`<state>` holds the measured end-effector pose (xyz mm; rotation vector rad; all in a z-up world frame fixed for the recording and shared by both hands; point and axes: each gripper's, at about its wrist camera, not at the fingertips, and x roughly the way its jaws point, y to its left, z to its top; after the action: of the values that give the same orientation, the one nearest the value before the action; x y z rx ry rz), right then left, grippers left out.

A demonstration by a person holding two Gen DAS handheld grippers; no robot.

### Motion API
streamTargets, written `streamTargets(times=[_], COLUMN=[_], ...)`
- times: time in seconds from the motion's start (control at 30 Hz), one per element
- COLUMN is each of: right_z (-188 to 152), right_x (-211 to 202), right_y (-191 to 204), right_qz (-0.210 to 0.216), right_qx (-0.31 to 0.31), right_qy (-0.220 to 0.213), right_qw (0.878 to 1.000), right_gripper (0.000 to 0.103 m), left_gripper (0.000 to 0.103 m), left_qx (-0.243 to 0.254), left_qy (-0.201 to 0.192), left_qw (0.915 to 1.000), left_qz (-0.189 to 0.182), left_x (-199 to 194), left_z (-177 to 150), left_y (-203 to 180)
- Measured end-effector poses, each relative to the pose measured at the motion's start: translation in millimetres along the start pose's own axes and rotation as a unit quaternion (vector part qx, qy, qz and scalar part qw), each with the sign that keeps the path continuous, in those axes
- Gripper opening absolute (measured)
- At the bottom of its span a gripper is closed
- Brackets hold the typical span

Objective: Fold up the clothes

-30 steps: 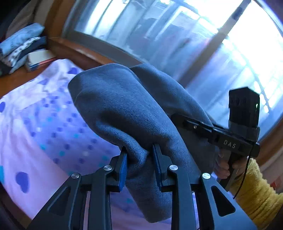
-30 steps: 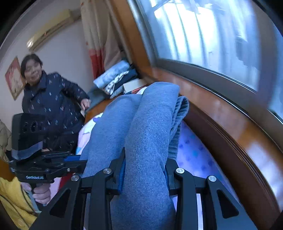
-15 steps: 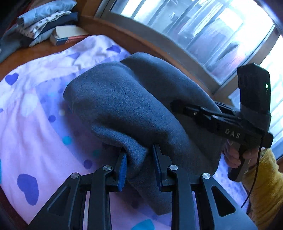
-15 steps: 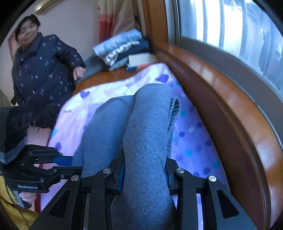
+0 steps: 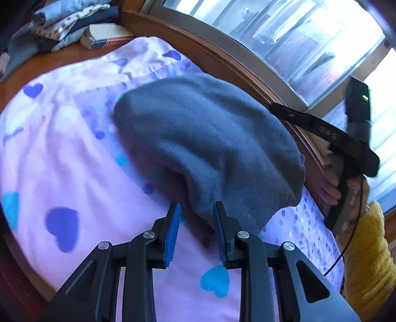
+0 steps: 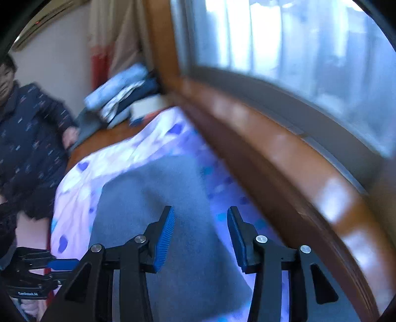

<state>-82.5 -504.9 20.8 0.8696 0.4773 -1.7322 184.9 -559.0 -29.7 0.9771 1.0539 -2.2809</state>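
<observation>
A folded grey-blue fleece garment (image 5: 210, 138) lies on the bed, on a lilac sheet (image 5: 74, 173) printed with blue hearts and dots, close to the wooden window sill (image 6: 284, 178).

The left tongs (image 5: 196, 232) are spread apart, their blue-padded fingers straddling the near edge of the fleece; the cloth sits just at the right finger but is not pinched. The right tongs (image 6: 200, 235) are likewise spread wide, hanging over the same garment with nothing between the pads. From the left wrist view the right tool shows at the far side of the fleece, held by a hand (image 5: 330, 188) above a yellow sleeve (image 5: 368, 260).

Beyond the bed's far end a stack of folded clothes (image 5: 71, 19) sits on the wooden ledge beside a book (image 5: 106, 34). The right wrist view, blurred, shows a person in a dark patterned jacket (image 6: 27, 138) at the left.
</observation>
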Motion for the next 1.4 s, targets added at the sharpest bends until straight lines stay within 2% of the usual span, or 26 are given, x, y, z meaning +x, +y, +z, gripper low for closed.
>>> streamTargets(times=[0.07, 0.13, 0.27, 0.33, 0.4, 0.6, 0.73, 0.8, 0.87, 1.0, 1.13, 1.23, 1.3, 1.4], right_z=[-2.4, -17.8, -48.2, -60.6, -72.2, -111.0, -120.8, -118.5, -115.8, -110.2, -101.0, -92.6, -80.9, -56.8], right_x=[-17.1, -29.9, -37.1, -35.8, -38.8, -51.6, -44.4, -31.0, -13.9, 4.8, -5.8, -49.2, -63.3, -47.8], right_y=[0.4, -0.5, -9.7, -14.7, -12.2, 32.5, 54.2, 57.4, 55.6, 25.1, 29.0, 58.5, 63.5, 50.1], right_qz=[-0.029, -0.044, -0.026, -0.018, -0.039, -0.079, -0.067, -0.091, -0.122, -0.138, -0.154, -0.213, -0.221, -0.201], right_qx=[0.019, 0.054, 0.169, 0.241, 0.298, 0.386, 0.444, 0.445, 0.442, 0.458, 0.442, 0.411, 0.4, 0.388], right_qy=[-0.015, -0.012, 0.001, 0.001, 0.001, -0.011, -0.037, -0.024, 0.003, 0.009, 0.014, -0.038, -0.071, -0.084], right_qw=[0.999, 0.997, 0.985, 0.97, 0.954, 0.919, 0.893, 0.891, 0.889, 0.878, 0.884, 0.886, 0.887, 0.895], right_gripper=[0.045, 0.046, 0.046, 0.046, 0.046, 0.046, 0.047, 0.046, 0.022, 0.022, 0.022, 0.023, 0.024, 0.023], left_gripper=[0.026, 0.026, 0.026, 0.026, 0.026, 0.026, 0.028, 0.03, 0.03, 0.03, 0.03, 0.03, 0.03, 0.03], left_qx=[0.019, 0.036, 0.077, 0.109, 0.144, 0.243, 0.25, 0.259, 0.271, 0.304, 0.319, 0.327, 0.34, 0.357], left_qy=[-0.001, 0.001, 0.017, 0.035, 0.057, 0.118, 0.139, 0.15, 0.166, 0.158, 0.159, 0.143, 0.136, 0.135], left_qw=[0.9998, 0.9993, 0.9969, 0.9934, 0.9878, 0.9611, 0.954, 0.949, 0.9435, 0.9366, 0.9319, 0.9283, 0.9231, 0.914], left_qz=[0.005, 0.007, 0.003, -0.007, -0.019, -0.057, -0.089, -0.1, -0.095, -0.074, -0.065, -0.103, -0.118, -0.136], left_x=[-5.4, -3.9, 6.4, 15.0, 24.4, 51.9, 57.0, 62.9, 73.7, 75.2, 64.6, 47.4, 51.6, 69.2], left_z=[12.5, 32.6, 75.5, 92.2, 107.2, 150.6, 152.1, 150.3, 145.0, 132.1, 131.9, 149.4, 159.8, 174.2], left_y=[2.7, 10.7, 28.9, 34.7, 39.4, 53.3, 60.3, 61.2, 59.0, 51.4, 46.6, 33.4, 15.9, -15.2])
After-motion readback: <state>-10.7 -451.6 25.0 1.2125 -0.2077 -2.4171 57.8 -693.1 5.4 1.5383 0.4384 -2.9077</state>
